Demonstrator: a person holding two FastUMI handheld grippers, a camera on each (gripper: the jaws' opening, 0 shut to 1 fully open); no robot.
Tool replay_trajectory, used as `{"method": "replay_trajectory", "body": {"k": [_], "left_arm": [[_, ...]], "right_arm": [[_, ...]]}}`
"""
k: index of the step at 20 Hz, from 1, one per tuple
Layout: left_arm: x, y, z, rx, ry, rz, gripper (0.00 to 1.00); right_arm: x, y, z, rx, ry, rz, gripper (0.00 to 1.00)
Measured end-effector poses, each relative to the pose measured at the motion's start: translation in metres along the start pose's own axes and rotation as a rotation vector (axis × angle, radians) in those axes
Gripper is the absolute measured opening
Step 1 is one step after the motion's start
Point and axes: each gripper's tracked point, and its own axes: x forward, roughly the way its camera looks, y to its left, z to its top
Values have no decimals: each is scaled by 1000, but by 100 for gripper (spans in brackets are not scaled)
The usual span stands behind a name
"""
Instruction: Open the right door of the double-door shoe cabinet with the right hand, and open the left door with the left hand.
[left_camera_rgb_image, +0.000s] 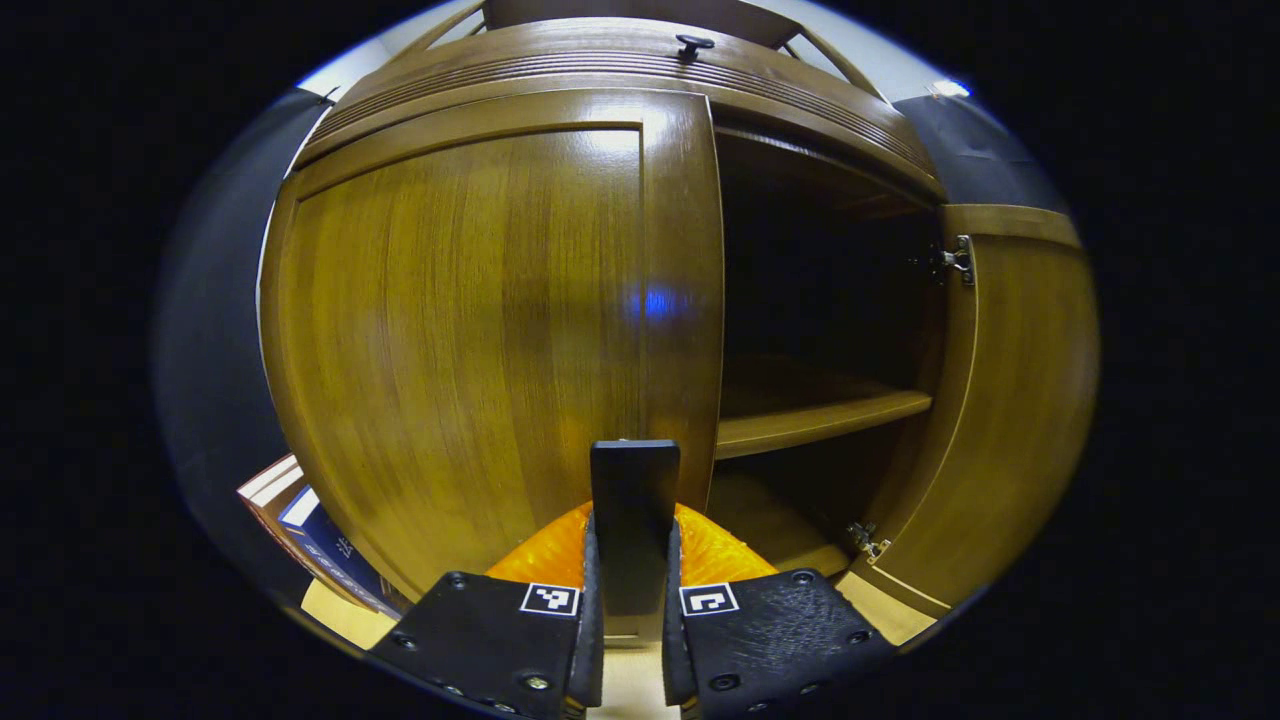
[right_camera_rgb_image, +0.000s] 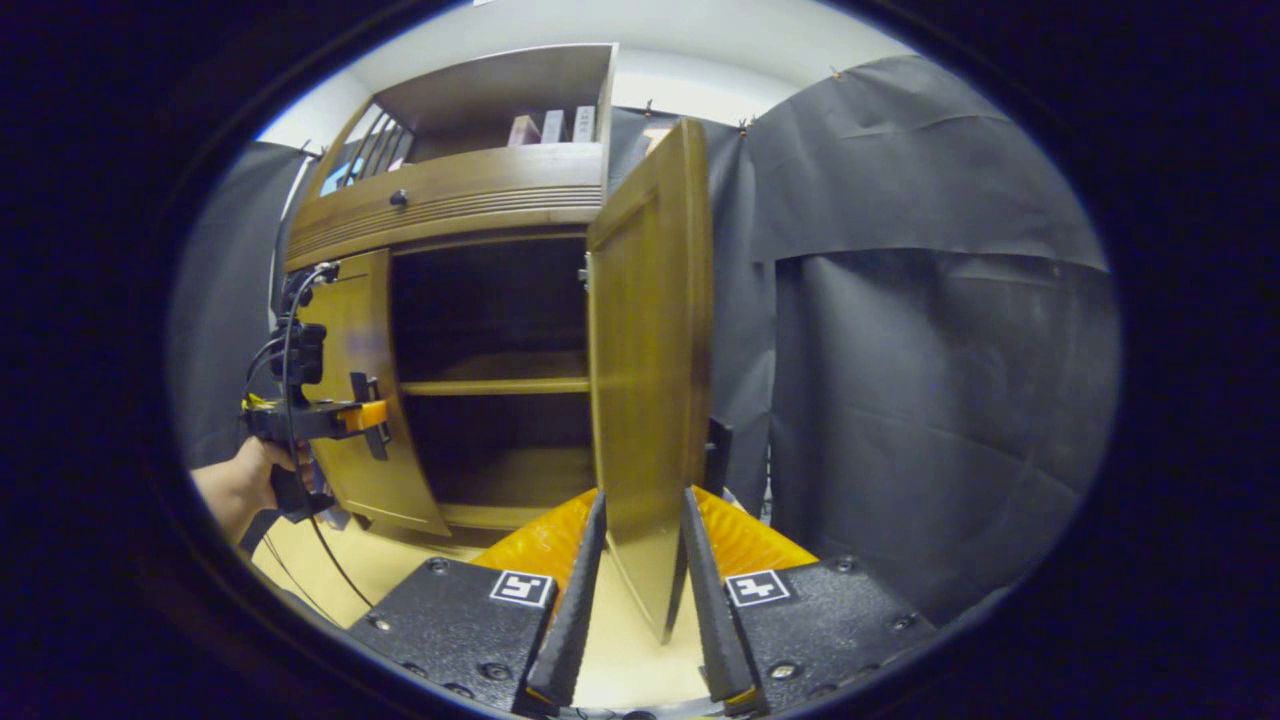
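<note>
Two grippers, left gripper jaws clenched on left door handle, right gripper jaws straddling right door, grip uncertain.

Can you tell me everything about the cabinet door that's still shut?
The left door is glossy brown wood with a raised frame around a flat panel. It stands upright, closed against the cabinet, beside the dark open half. The left gripper pinches its dark handle near the lower inner edge.
</note>
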Motion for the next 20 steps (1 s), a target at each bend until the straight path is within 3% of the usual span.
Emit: {"method": "replay_trajectory", "body": {"k": [5, 12, 20], "left_arm": [[-26, 2, -6, -35, 18, -23, 22], [-68, 8, -13, -106, 14, -33, 22], [-112, 30, -21, -110, 7, 25, 22]], "right_arm": [[16, 33, 2, -25, 6, 88, 61], [48, 91, -14, -73, 55, 259, 67], [67, 154, -16, -119, 67, 433, 67]]}}
